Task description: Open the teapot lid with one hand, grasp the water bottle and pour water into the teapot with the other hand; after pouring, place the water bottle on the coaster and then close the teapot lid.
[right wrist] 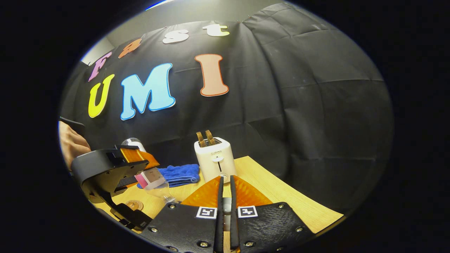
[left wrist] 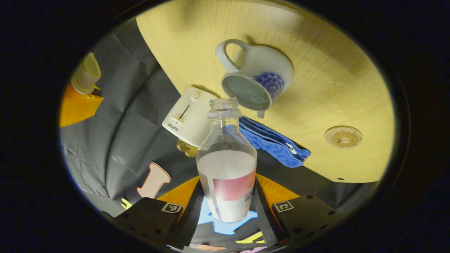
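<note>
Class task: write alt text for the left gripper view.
The left hand-held gripper holds a tilted, uncapped water bottle, its mouth at the open teapot on a wooden table. A toaster, blue cloth and coaster lie nearby.

Wooden table (left wrist: 316, 70) carries teapot (left wrist: 258, 75), toaster (left wrist: 188, 119), blue cloth (left wrist: 274, 140), coaster (left wrist: 343, 136)
</note>
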